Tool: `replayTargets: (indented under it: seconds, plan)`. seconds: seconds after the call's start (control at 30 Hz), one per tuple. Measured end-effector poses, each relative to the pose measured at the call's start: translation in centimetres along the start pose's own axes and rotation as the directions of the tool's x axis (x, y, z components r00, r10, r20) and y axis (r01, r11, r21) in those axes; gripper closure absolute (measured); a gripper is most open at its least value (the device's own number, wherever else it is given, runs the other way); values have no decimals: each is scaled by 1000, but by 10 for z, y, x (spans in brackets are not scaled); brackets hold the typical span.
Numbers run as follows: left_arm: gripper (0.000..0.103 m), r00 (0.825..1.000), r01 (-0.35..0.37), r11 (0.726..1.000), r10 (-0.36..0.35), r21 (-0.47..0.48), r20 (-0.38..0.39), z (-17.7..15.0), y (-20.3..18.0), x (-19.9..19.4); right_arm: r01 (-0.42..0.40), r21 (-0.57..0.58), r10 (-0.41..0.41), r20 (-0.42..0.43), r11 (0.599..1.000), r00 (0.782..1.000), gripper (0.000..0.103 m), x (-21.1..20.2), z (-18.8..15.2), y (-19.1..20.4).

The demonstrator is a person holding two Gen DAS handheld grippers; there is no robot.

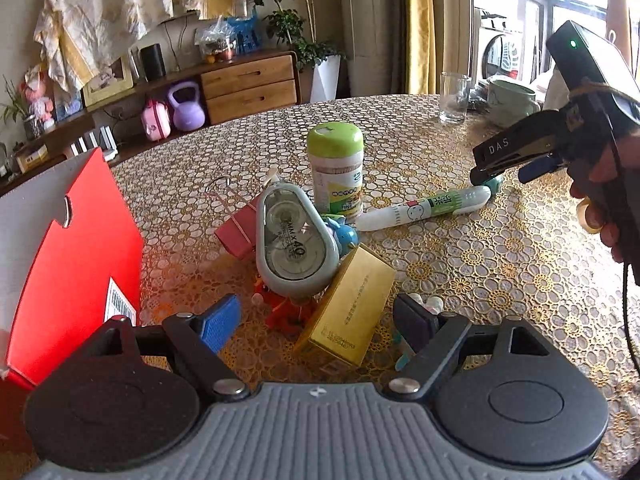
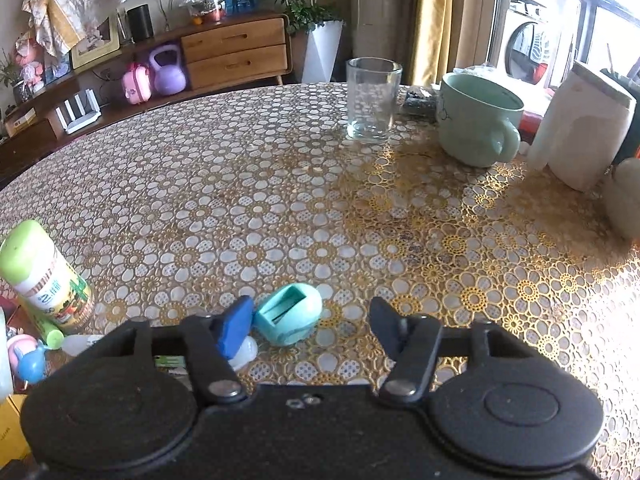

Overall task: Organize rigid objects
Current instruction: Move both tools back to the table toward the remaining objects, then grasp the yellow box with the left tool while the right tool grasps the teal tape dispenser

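Observation:
A pile of small objects lies on the patterned table in the left wrist view: a grey correction-tape dispenser (image 1: 294, 236), a gold box (image 1: 348, 306), a pink box (image 1: 236, 232), a small red toy (image 1: 286, 312), a blue toy (image 1: 344, 236), a green-lidded jar (image 1: 338, 168) and a white tube (image 1: 424, 208). My left gripper (image 1: 316, 320) is open just in front of the gold box. My right gripper (image 2: 312, 326) is open, with a small teal sharpener (image 2: 288, 314) between its fingers on the table. The right gripper also shows in the left wrist view (image 1: 508, 160).
A red box (image 1: 76, 256) stands at the left. A clear glass (image 2: 373, 100), a green mug (image 2: 478, 118) and a white container (image 2: 582, 124) stand at the far right of the table (image 2: 280, 184). The jar (image 2: 46, 276) is at the right wrist view's left.

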State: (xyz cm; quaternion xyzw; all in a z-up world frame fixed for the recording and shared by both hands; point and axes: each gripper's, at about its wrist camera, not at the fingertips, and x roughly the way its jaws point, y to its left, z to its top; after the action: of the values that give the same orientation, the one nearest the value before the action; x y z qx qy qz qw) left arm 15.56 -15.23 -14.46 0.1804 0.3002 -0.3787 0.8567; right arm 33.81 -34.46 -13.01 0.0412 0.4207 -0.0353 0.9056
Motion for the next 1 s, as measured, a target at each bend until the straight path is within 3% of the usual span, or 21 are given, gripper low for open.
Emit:
replayTargets:
  seconds: [0.1, 0.23, 0.37, 0.7, 1.0]
  plan:
    - [25, 1000, 5, 1000, -5, 15, 4, -1, -3, 2, 4, -4, -4, -12, 1000, 1000, 56, 1, -1, 4]
    - [42, 1000, 10, 999, -9, 39, -8, -1, -8, 5, 7, -21, -8, -15, 1000, 1000, 66, 1, 2, 6]
    - [55, 1000, 17, 999, -16, 49, -20, -3, -11, 7, 9, -30, -9, -9, 1000, 1000, 67, -2, 3, 5]
    - [69, 1000, -7, 994, 10, 113, -24, -1, -20, 7, -31, -44, 32, 18, 999, 999, 67, -29, -3, -8]
    - [74, 998, 24, 999, -22, 36, -54, 2, -12, -1, -143, -102, 145, 9, 984, 989, 67, -82, -33, -7]
